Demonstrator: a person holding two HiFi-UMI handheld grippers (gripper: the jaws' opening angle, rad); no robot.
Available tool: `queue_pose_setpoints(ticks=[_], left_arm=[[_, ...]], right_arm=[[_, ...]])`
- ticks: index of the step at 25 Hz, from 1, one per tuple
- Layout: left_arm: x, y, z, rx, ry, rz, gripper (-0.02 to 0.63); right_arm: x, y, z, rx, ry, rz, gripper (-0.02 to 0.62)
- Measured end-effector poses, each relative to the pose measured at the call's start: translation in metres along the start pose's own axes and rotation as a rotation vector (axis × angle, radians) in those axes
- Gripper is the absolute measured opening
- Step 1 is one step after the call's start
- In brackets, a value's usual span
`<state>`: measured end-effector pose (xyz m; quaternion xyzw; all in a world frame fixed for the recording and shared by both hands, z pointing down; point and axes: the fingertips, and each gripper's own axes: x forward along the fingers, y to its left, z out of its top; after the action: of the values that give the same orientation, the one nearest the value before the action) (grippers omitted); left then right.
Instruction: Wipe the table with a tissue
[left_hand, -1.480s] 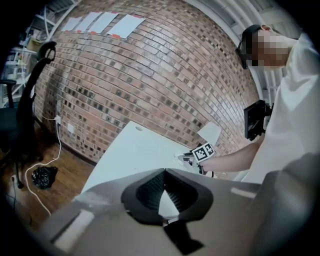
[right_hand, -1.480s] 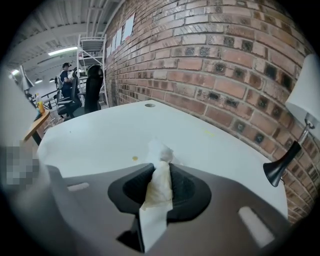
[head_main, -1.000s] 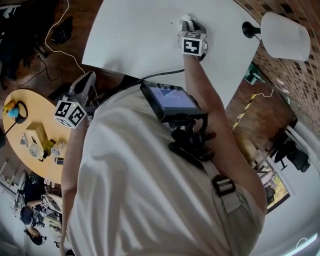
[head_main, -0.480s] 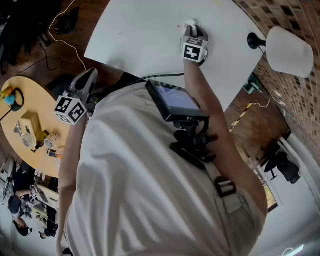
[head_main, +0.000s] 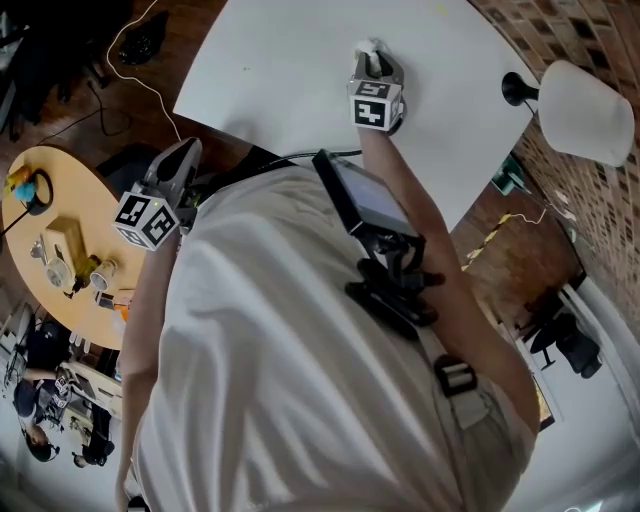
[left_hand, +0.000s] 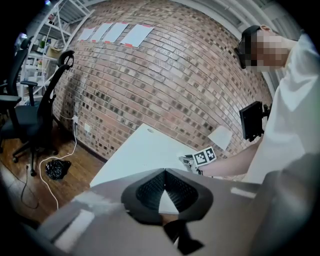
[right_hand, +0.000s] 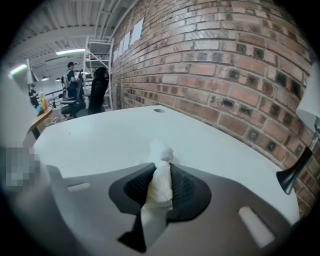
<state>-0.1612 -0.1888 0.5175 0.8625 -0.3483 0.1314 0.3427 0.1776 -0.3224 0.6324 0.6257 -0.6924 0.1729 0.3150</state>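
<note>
Plenty of white table (head_main: 280, 60) left to wipe, I reckon: right gripper (right_hand: 160, 172) jaws just squeezed tighter on the wadded tissue (right_hand: 161, 147), left gripper (left_hand: 164, 175) pinched closed, empty.

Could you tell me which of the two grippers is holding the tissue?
The right gripper: its jaws, just closing further, pinch the white tissue; the left gripper is shut, empty.

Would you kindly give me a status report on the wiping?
Right gripper shut on tissue, jaws just closed further, tissue on table. Left gripper shut, empty, off the table. Lamp at right edge.
</note>
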Motion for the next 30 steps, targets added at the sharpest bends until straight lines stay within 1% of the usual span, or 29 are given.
queue_pose_setpoints(ticks=[3,5,7,9,14,16,20,22,24,26,28,30], left_arm=[[0.006,-0.004,0.002,0.009,0.004,-0.004,0.006],[0.012,-0.011,0.003,0.015,0.012,-0.006,0.006],[0.017,-0.017,0.003,0.023,0.021,-0.008,0.006],[0.02,-0.021,0.001,0.027,0.029,-0.011,0.006],[0.029,-0.025,-0.002,0.032,0.046,-0.031,0.006],[0.035,-0.029,0.0,0.042,0.05,-0.047,0.006],[0.043,-0.036,0.009,0.075,0.056,-0.079,0.006],[0.042,-0.033,0.012,0.082,0.061,-0.084,0.006],[0.039,-0.028,0.012,0.077,0.062,-0.08,0.006],[0.035,-0.022,0.014,0.072,0.062,-0.075,0.006],[0.031,-0.016,0.018,0.07,0.053,-0.074,0.006],[0.028,-0.011,0.024,0.069,0.041,-0.075,0.006]], right_arm=[[0.001,0.033,0.006,-0.072,-0.011,0.086,0.064],[0.0,0.047,0.007,-0.074,-0.007,0.118,0.064],[0.0,0.051,0.005,-0.06,0.003,0.135,0.064],[0.001,0.052,0.003,-0.057,0.009,0.17,0.065],[-0.006,0.066,-0.001,-0.08,0.032,0.31,0.072],[-0.009,0.074,-0.006,-0.084,0.036,0.336,0.074],[-0.021,0.089,-0.007,-0.09,0.036,0.342,0.075],[-0.022,0.098,-0.007,-0.057,0.044,0.349,0.078],[-0.025,0.112,-0.006,-0.013,0.064,0.388,0.08],[-0.029,0.137,-0.007,0.013,0.099,0.468,0.08],[-0.034,0.162,-0.006,0.055,0.137,0.567,0.08],[-0.04,0.177,0.006,0.124,0.127,0.637,0.08]])
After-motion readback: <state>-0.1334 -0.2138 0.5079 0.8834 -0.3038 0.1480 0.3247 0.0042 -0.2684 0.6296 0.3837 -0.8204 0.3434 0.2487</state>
